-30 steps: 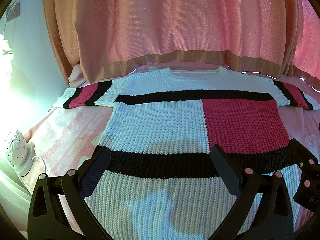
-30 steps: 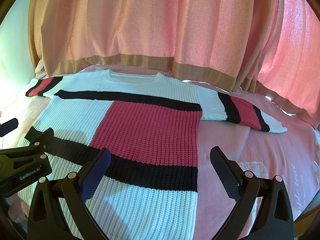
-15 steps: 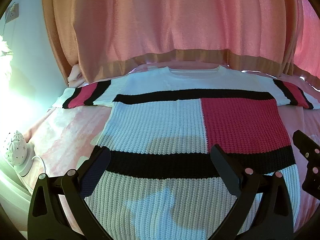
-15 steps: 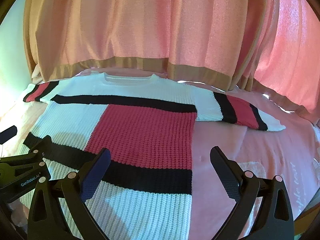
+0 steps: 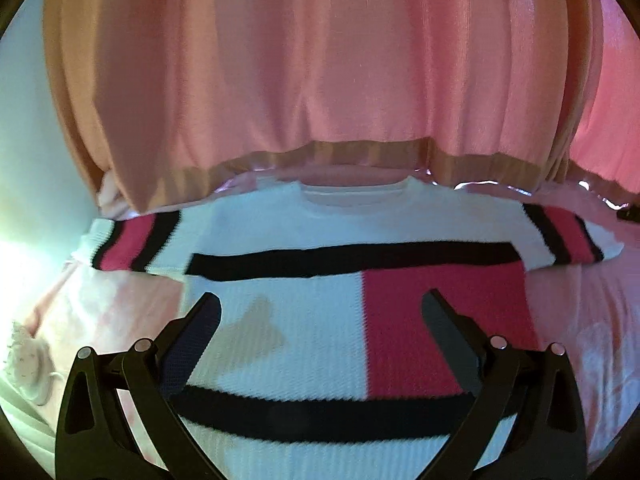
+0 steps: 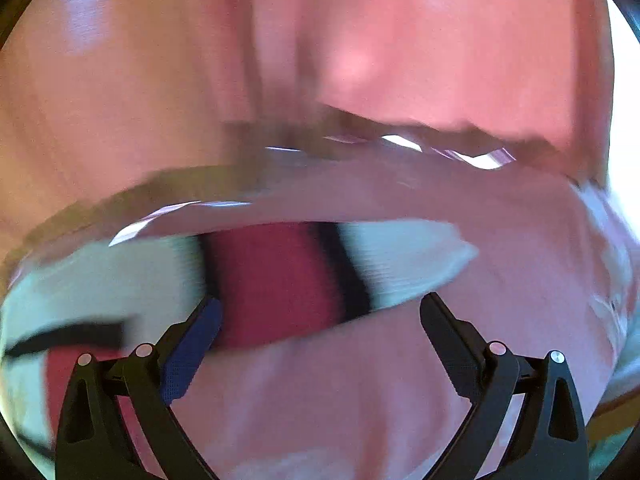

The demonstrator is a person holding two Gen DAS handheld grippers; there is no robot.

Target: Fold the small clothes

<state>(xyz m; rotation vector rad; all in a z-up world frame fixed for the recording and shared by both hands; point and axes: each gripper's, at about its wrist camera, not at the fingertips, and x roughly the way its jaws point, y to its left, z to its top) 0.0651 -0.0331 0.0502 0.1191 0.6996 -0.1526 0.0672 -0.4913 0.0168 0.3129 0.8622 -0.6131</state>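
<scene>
The right gripper (image 6: 320, 316) is wide open and holds nothing. Just past its tips lies the right sleeve (image 6: 320, 276) of the sweater, with its pink band and black stripes. The sleeve's long way runs sideways, from the body of the sweater on the left out to the white cuff (image 6: 424, 256) on the right. That cuff end sits a bit to the right of the middle of the open fingers. So this is the hand nearer to the sleeve, and I think it is the one that will take it. The picture here is very smeary, so I can't say for sure if the tips touch the cloth yet.

The left gripper (image 5: 320, 316) is wide open too, with nothing in it. It hangs over the middle of the sweater (image 5: 304, 340), which lies flat and face up on the pink bed cover (image 5: 580, 320). The neck (image 5: 356, 194) is at the far side, close to the pink curtain (image 5: 320, 80). The left sleeve (image 5: 132, 244) sticks out far to the left, well away from these tips.

A second ago the right gripper was back by the bottom hem, looking over the whole sweater. Now it has swung right and forward to the sleeve. The left one has moved up the sweater, and the other tool is gone from its view.
</scene>
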